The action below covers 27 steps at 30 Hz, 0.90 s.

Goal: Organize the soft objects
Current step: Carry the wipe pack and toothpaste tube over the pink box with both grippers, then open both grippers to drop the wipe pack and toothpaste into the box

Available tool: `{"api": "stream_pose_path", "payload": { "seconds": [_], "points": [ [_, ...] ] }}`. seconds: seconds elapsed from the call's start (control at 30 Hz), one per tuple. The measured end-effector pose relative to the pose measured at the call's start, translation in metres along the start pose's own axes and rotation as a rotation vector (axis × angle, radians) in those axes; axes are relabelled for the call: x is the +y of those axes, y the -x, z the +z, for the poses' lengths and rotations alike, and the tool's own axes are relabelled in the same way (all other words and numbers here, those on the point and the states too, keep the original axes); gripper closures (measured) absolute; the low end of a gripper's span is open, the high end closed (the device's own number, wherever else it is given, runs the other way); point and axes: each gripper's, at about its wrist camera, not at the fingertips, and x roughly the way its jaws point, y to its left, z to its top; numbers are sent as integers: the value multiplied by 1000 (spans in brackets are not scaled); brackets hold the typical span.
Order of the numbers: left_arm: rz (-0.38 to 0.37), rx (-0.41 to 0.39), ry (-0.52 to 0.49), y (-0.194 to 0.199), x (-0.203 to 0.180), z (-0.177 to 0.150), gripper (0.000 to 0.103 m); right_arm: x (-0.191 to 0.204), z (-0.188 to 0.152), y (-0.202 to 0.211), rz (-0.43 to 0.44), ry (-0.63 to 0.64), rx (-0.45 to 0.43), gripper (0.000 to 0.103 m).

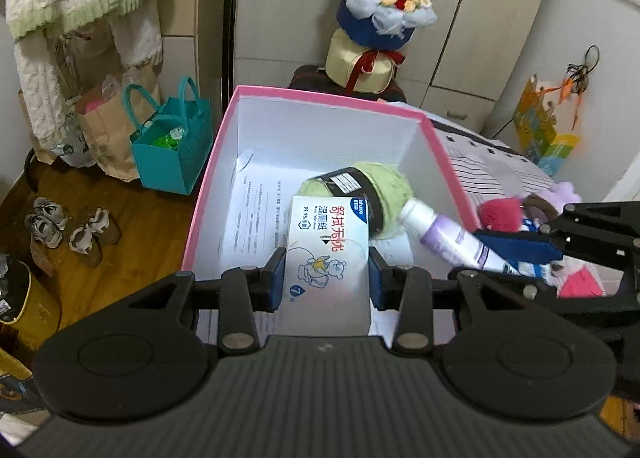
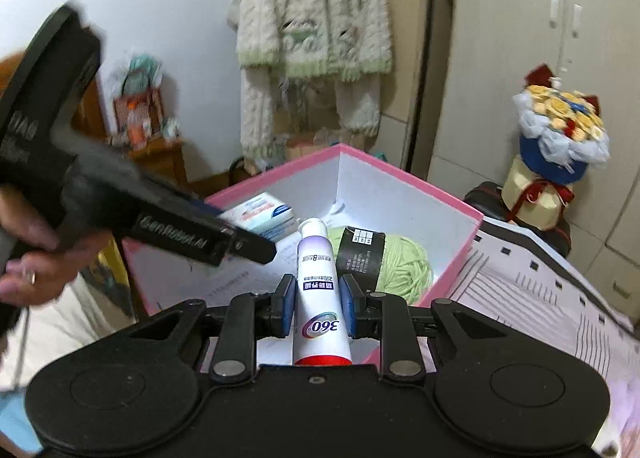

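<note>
My left gripper (image 1: 327, 276) is shut on a white pack of wet wipes (image 1: 326, 246), held over the open pink box (image 1: 214, 173). My right gripper (image 2: 319, 298) is shut on a white and purple tube (image 2: 320, 290), also above the box (image 2: 400, 173). A ball of light green yarn (image 1: 384, 181) with a black label lies on papers inside the box. In the left wrist view the right gripper (image 1: 520, 250) comes in from the right with the tube (image 1: 448, 236). The right wrist view shows the left gripper (image 2: 240, 242), a hand on it, holding the wipes pack (image 2: 264, 217) at the left.
Plush toys (image 1: 508, 213) lie to the right of the box on a striped sheet (image 1: 492, 165). A flower bouquet (image 1: 380, 17) stands behind. A teal bag (image 1: 172, 153), a paper bag (image 1: 104, 129) and shoes (image 1: 68, 225) stand on the wooden floor at left. A knitted garment (image 2: 312, 29) hangs on the wall.
</note>
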Motion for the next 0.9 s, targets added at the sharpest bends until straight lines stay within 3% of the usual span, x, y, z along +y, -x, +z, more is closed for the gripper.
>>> {"api": "stream_pose_path", "payload": {
  "seconds": [0.5,0.7,0.9],
  "points": [
    [76,66,-27,-55,2,24,64,-1,18,-63,170,335,224,75],
    [114,57,-15,-66,-2,32,64,-1,21,-90,183,366,260,75],
    [129,83,1,-79,0,40,64,-2,20,-106,113,402,259,76]
  ]
}}
